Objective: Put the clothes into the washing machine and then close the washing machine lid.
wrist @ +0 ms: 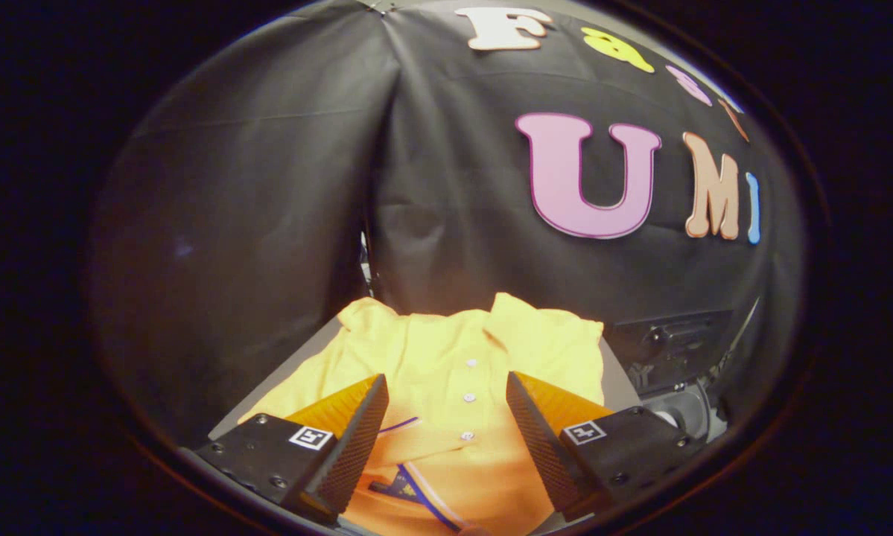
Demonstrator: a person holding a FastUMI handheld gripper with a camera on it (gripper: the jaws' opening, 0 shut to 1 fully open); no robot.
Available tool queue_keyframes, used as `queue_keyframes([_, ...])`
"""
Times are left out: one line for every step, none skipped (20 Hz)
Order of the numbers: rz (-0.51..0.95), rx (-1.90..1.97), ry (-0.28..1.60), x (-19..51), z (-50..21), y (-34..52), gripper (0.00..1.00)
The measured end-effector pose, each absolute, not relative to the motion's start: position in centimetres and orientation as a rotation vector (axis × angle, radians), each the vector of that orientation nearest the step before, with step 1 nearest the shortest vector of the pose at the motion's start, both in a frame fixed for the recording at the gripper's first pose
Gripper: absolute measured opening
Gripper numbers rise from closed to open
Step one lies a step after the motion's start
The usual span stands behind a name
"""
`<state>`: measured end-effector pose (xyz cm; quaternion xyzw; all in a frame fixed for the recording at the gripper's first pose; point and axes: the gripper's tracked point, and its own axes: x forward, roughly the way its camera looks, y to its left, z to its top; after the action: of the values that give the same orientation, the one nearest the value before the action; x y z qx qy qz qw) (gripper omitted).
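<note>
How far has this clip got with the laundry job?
Nothing looks done yet. The yellow polo shirt lies spread flat on a grey surface, not lifted. In hand: the tongs are open above it, fingers either side of the button placket, not pressing on it. Left: grasp the shirt, put it into the washing machine, close the lid. The dark machine part to the right cannot be identified.

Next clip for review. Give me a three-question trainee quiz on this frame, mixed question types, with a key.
1. True or false: the gripper is shut on the yellow shirt.
2. What lies between the gripper's fingers? A) a towel B) the shirt's buttoned placket C) a sock
3. Fill in: the shirt lies spread on a grey ____.

Key: 1 false, the fingers stand open above it; 2 B; 3 surface.
</note>
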<state>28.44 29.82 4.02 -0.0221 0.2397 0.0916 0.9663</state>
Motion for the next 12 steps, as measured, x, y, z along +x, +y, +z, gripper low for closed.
queue_keyframes([0.171, -0.047, 0.547, 28.7, 2.7, 29.7, 0.97])
queue_keyframes([0.136, -0.032, 0.588, 28.9, 1.7, 29.4, 0.97])
queue_keyframes([0.137, -0.026, 0.644, 29.0, 0.6, 29.5, 0.97])
queue_keyframes([0.153, -0.014, 0.675, 29.7, -0.1, 30.1, 0.97])
queue_keyframes([0.164, -0.027, 0.671, 30.3, 0.0, 29.8, 0.98])
queue_keyframes([0.144, -0.032, 0.683, 30.6, -1.0, 29.5, 0.84])
queue_keyframes([0.126, -0.038, 0.689, 30.1, -0.2, 28.9, 0.71])
queue_keyframes([0.123, -0.045, 0.683, 30.1, 0.2, 28.7, 0.57])
queue_keyframes([0.137, -0.066, 0.686, 30.0, 0.0, 28.4, 0.43])
queue_keyframes([0.141, -0.057, 0.682, 29.9, 0.3, 28.2, 0.3])
queue_keyframes([0.159, -0.049, 0.684, 29.4, 0.3, 28.6, 0.16])
queue_keyframes([0.184, -0.039, 0.68, 28.9, 0.5, 28.8, 0.12])
